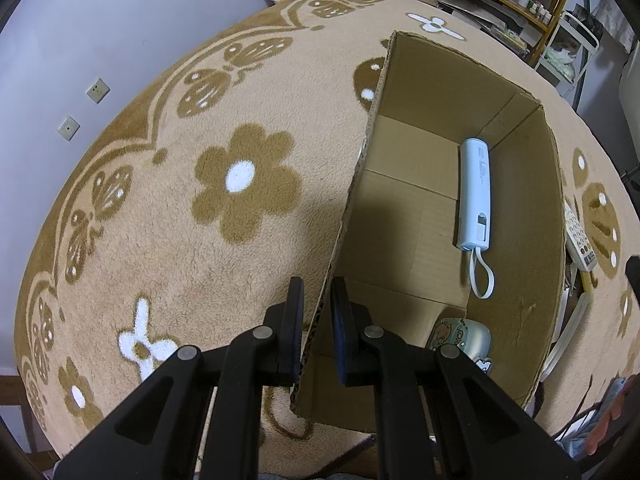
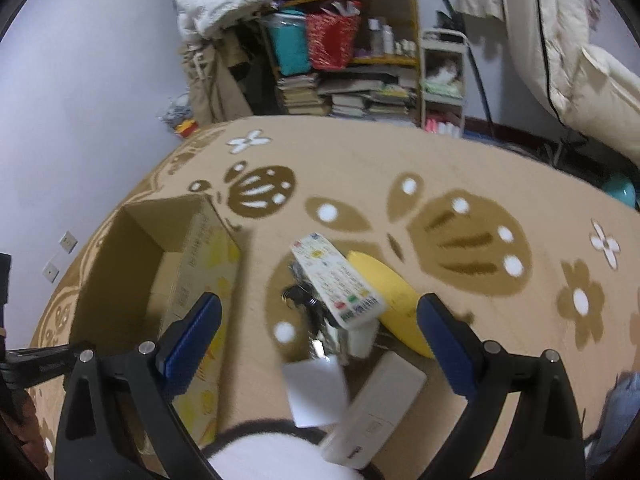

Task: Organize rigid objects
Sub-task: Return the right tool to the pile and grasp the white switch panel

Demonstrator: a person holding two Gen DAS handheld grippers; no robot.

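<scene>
My left gripper (image 1: 318, 304) is shut on the near left wall of an open cardboard box (image 1: 360, 168), one finger on each side of it. Inside the box lie a pale blue power bank with a strap (image 1: 475, 196) and a green cartoon-printed case (image 1: 460, 336). My right gripper (image 2: 318, 316) is open and empty above a pile on the rug: a white remote control (image 2: 338, 280), a yellow flat object (image 2: 392, 296), a white power bank (image 2: 380, 408), a white card (image 2: 316, 392) and a black cable tangle (image 2: 298, 292). The box (image 2: 120, 272) stands left of the pile.
A tan rug with brown flower and butterfly patterns (image 1: 240, 184) covers the floor. A cluttered shelf with books and baskets (image 2: 344, 52) stands at the back. The remote also shows beside the box's right wall (image 1: 580, 240). A white round object (image 2: 272, 456) sits at the bottom edge.
</scene>
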